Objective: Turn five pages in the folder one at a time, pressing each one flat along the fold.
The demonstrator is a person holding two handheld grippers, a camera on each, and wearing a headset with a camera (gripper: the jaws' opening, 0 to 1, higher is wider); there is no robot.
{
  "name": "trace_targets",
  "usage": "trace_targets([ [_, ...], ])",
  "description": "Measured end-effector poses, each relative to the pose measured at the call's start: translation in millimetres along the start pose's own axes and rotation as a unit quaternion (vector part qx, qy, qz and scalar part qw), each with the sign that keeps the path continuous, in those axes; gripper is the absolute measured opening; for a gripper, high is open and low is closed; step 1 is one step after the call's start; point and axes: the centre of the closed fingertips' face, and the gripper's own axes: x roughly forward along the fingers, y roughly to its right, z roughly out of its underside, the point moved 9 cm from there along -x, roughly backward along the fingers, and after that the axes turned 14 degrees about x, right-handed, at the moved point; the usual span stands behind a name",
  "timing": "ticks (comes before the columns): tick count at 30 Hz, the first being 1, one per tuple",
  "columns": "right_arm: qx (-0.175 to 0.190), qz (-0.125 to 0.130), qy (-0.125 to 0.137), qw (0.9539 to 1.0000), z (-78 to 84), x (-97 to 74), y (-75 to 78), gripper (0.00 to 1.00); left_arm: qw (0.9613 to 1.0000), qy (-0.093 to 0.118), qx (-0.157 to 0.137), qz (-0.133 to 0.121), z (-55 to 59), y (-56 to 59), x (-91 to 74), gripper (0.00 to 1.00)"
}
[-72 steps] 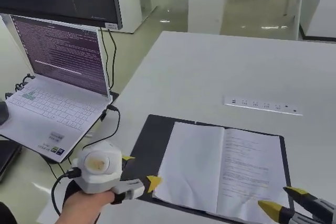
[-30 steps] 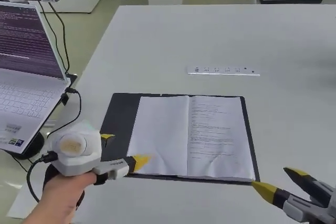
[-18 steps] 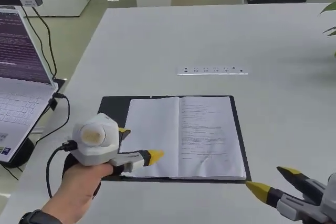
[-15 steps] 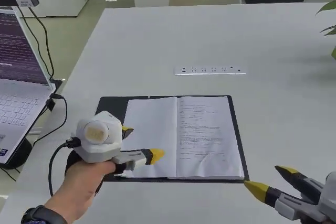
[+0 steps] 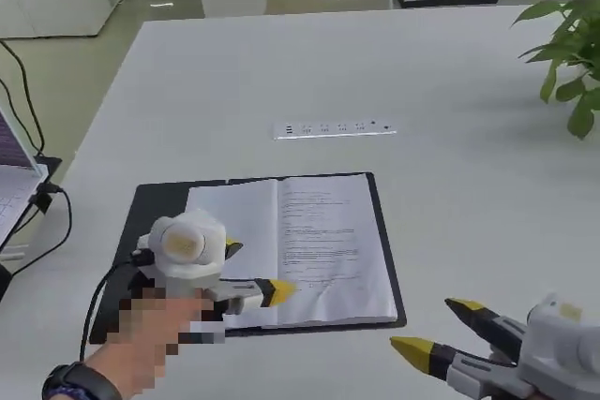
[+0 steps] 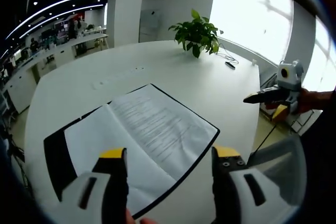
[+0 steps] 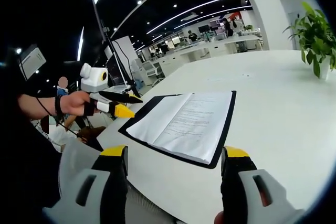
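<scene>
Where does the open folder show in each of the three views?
Head view: folder lower centre-left.
Left gripper view: folder at centre.
Right gripper view: folder at centre.
Shared landmark: potted plant, upper right, top centre, right edge in that order.

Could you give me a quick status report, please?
Left hand-held gripper open, over the near left corner of the open black folder. Right hand-held gripper open, clear of its near right corner. White printed pages flat, nothing in the way.
</scene>
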Motion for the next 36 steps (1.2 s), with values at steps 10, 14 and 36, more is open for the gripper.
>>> trace_targets([
  [10,-0.008,-0.004,-0.013,0.9999,0.4,-6.9,3.1,0.72,0.9991,-0.014,0.027,0.029,-13.8,21.9,36.8,0.63],
  [14,-0.012,-0.002,-0.013,0.9998,-0.9,-9.8,5.7,0.72,0.9983,-0.018,0.038,0.04,-19.0,28.2,51.4,0.63],
  [36,-0.031,0.008,-0.046,0.9985,1.8,-3.9,6.9,0.72,0.9937,-0.052,0.075,0.066,-12.3,55.9,134.6,0.62],
])
